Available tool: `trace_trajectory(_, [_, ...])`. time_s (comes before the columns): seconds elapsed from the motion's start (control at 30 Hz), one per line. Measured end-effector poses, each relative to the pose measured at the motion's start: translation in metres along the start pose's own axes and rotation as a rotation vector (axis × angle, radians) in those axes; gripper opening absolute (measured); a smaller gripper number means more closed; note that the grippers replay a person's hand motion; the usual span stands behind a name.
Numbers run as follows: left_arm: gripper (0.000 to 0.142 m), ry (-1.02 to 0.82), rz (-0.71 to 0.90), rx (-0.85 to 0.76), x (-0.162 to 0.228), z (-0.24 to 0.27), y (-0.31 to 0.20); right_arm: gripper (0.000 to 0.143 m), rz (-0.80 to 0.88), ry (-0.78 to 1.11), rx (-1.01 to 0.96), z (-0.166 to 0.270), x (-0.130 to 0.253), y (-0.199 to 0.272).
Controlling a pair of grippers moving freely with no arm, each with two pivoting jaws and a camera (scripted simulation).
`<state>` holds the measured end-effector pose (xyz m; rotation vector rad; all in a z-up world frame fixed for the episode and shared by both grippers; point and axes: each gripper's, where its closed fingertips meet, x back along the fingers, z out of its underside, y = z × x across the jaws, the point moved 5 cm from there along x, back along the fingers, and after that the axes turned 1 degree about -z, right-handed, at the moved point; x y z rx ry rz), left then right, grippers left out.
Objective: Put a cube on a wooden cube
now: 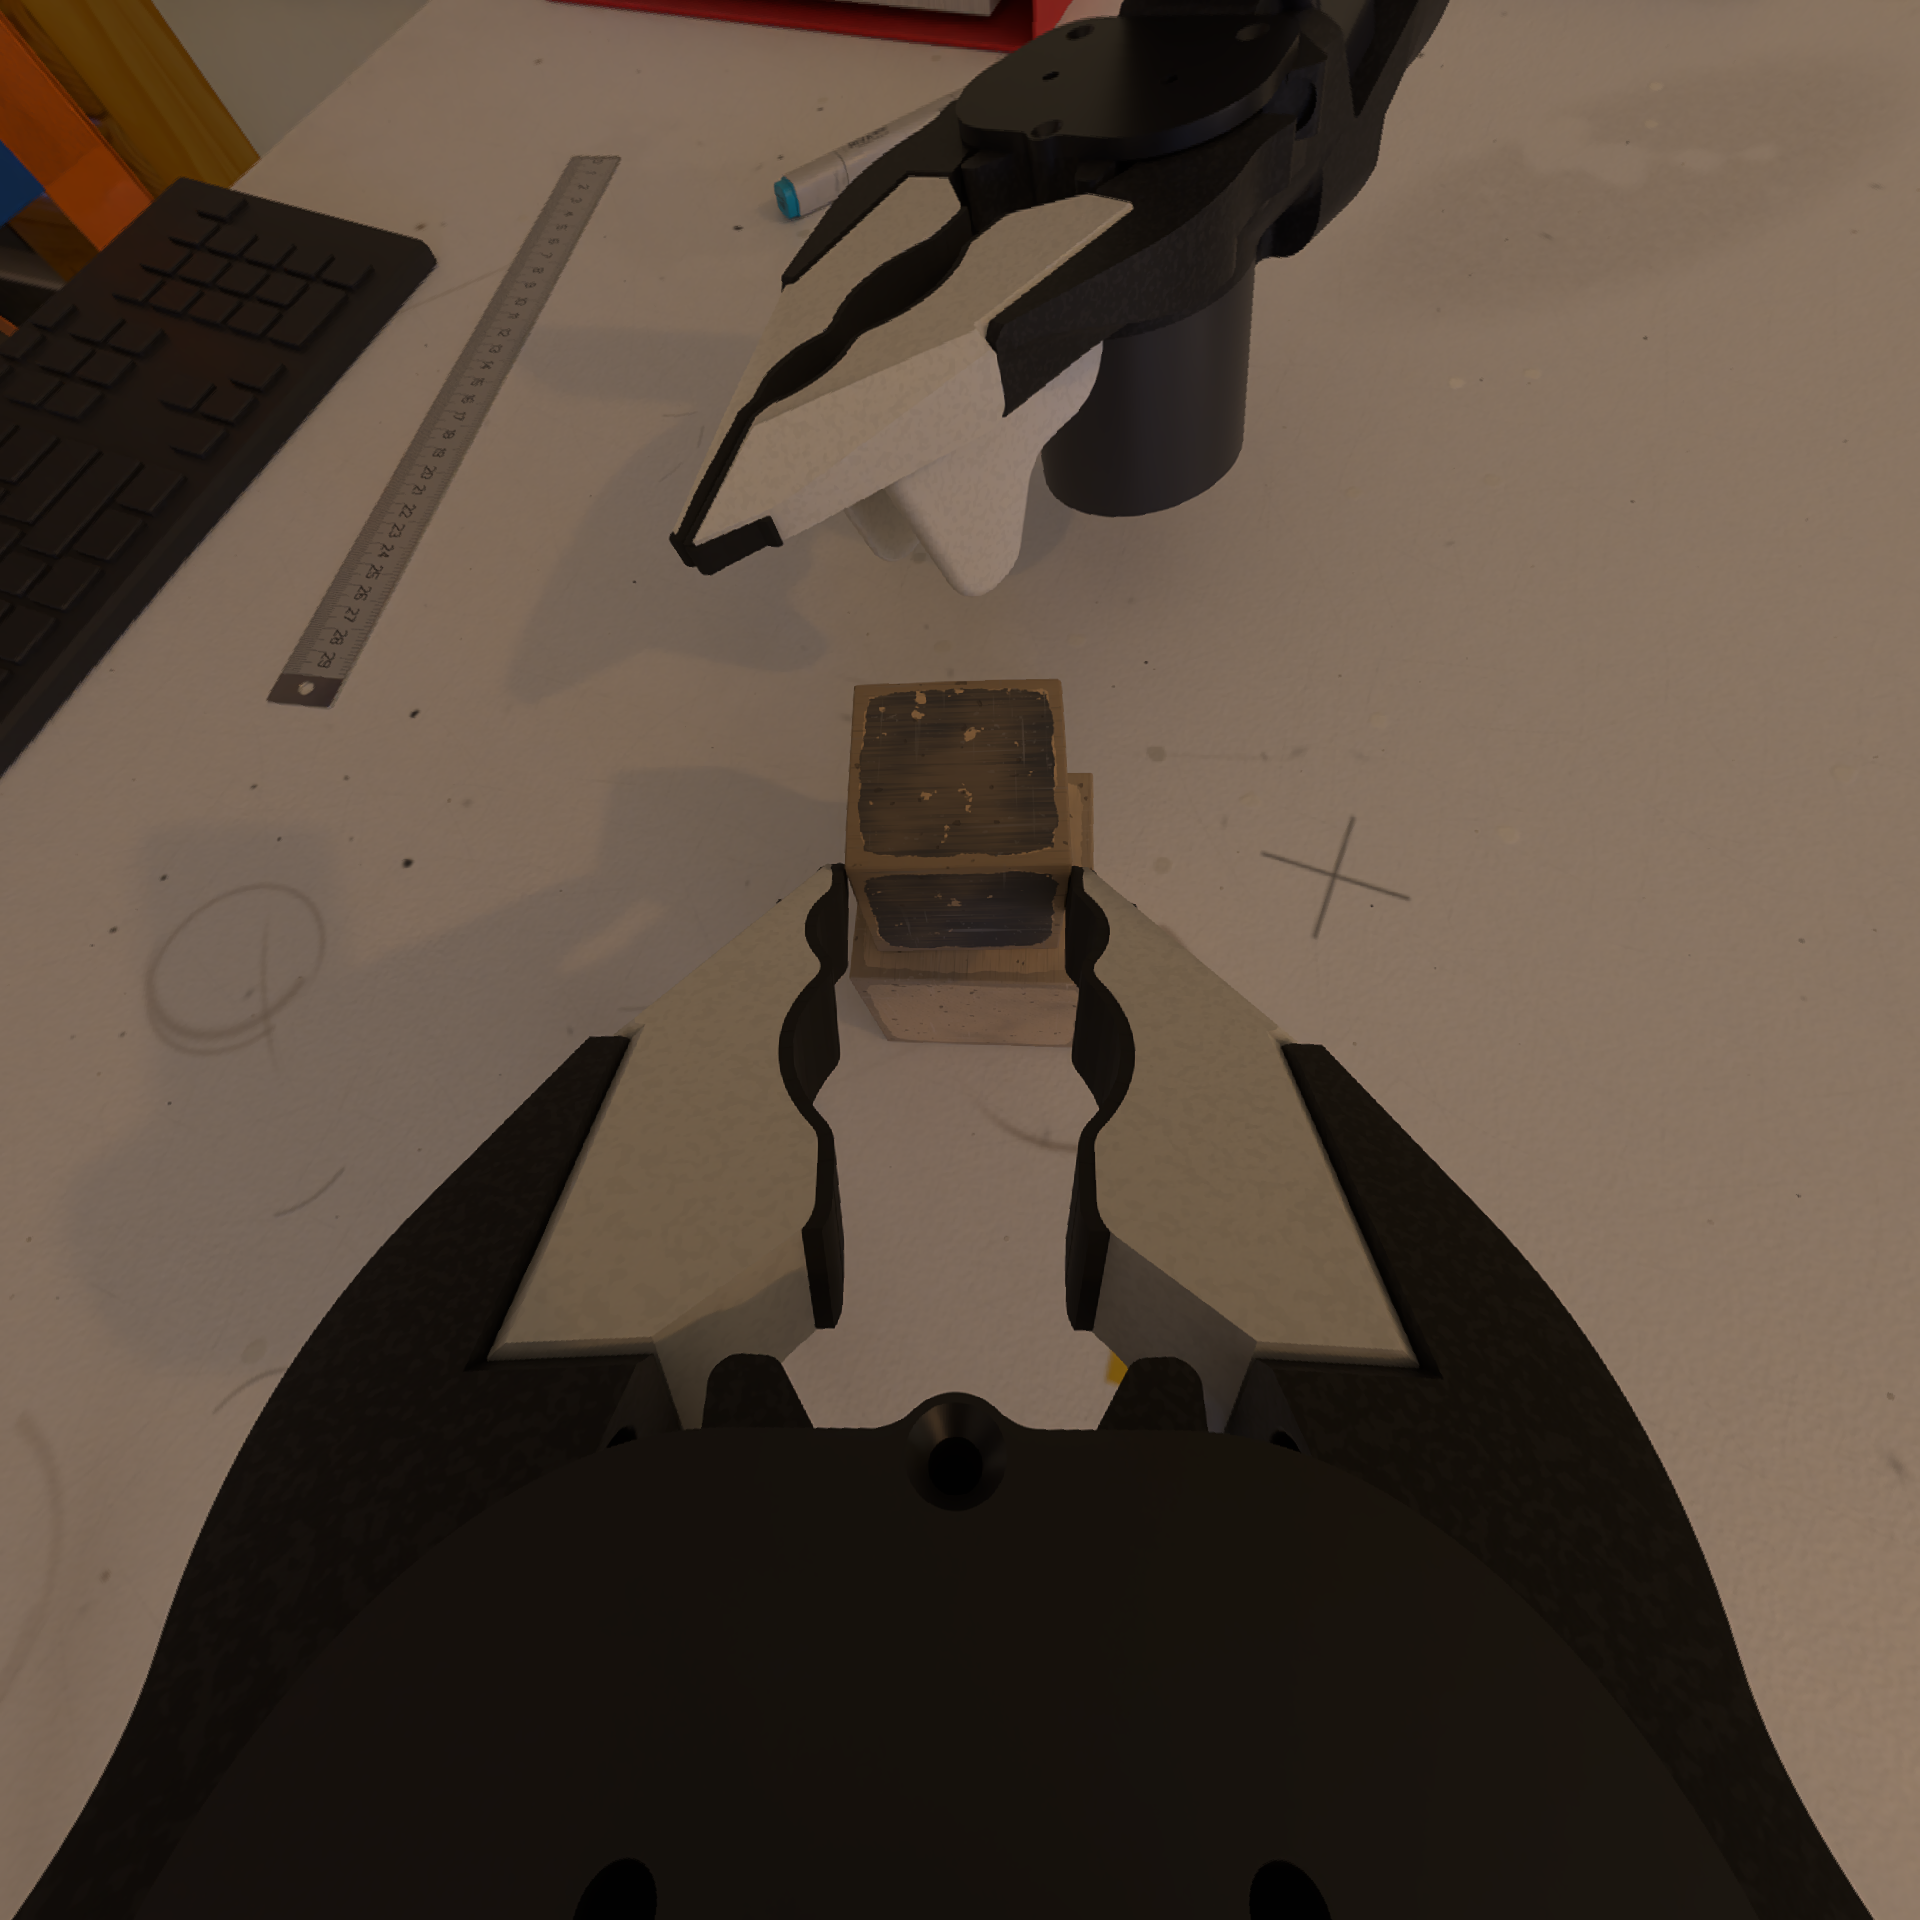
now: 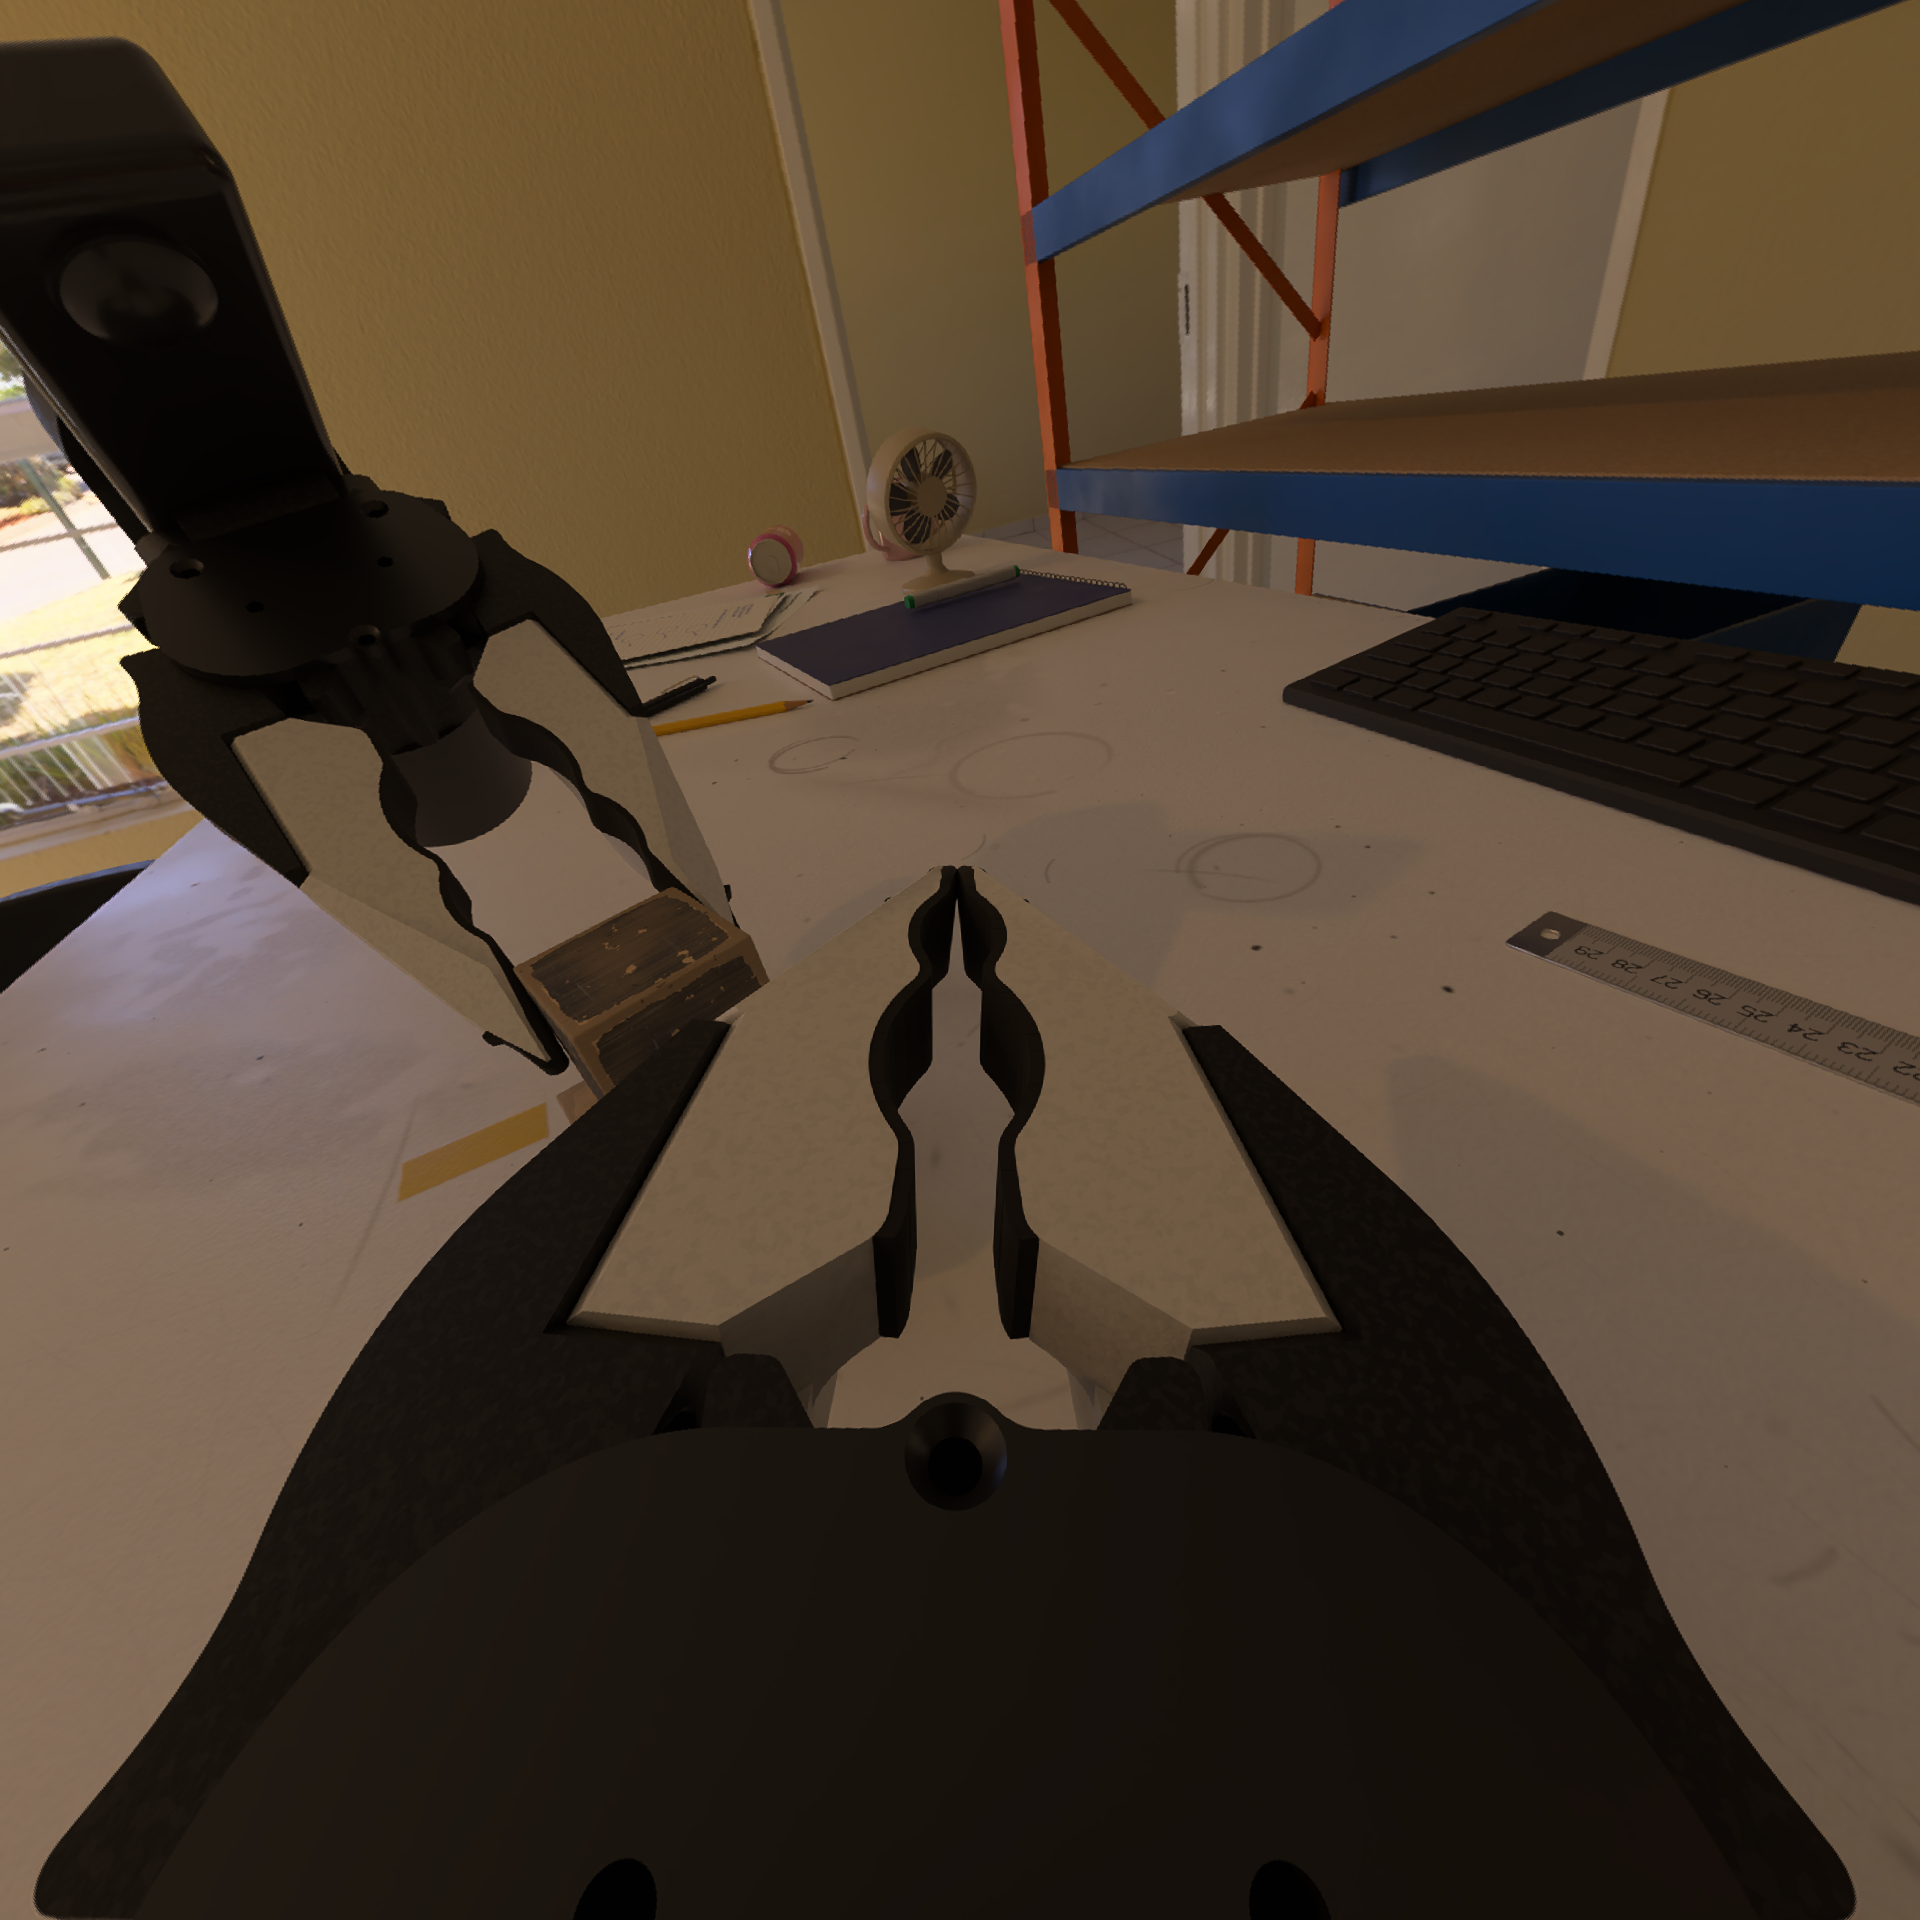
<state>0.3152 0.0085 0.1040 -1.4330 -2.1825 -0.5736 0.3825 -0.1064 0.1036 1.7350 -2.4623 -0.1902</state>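
A dark-painted worn cube [image 1: 956, 774] rests on top of a plain wooden cube [image 1: 971, 1013] on the white table, set slightly to the left of it. My left gripper [image 1: 956, 883] has its fingertips against both sides of the dark cube and is shut on it. The right wrist view shows the same grip on the dark cube [image 2: 634, 966] by the left gripper [image 2: 629, 977]; the wooden cube is mostly hidden there. My right gripper [image 2: 956, 878] is shut and empty. It hovers just beyond the stack in the left wrist view [image 1: 722, 545].
A black keyboard [image 1: 156, 416], a steel ruler [image 1: 447, 436] and a marker [image 1: 842, 171] lie to the left and far side. The right wrist view shows a notebook [image 2: 935, 634], a small fan [image 2: 925, 499], a pencil [image 2: 732, 717], a strip of yellow tape [image 2: 473, 1148] and blue shelving [image 2: 1507, 457].
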Motion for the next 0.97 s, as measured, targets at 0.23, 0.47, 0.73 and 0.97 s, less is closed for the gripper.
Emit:
trace_trajectory(0.23, [0.042,-0.019,0.024,0.01,0.0,0.001,-0.001,0.0,-0.002,0.0,-0.004,0.0,0.0,0.0])
trace_trajectory(0.47, [0.048,-0.034,0.034,-0.002,0.004,0.002,-0.001,0.0,-0.004,0.0,-0.008,0.0,0.0,0.0])
trace_trajectory(0.73, [0.054,-0.123,0.004,0.005,0.024,0.003,0.014,0.0,-0.009,-0.003,-0.012,0.0,0.0,-0.001])
trace_trajectory(0.97, [0.051,-0.4,-0.195,0.445,0.032,0.035,0.077,0.0,-0.007,-0.005,-0.013,0.0,-0.001,-0.001])
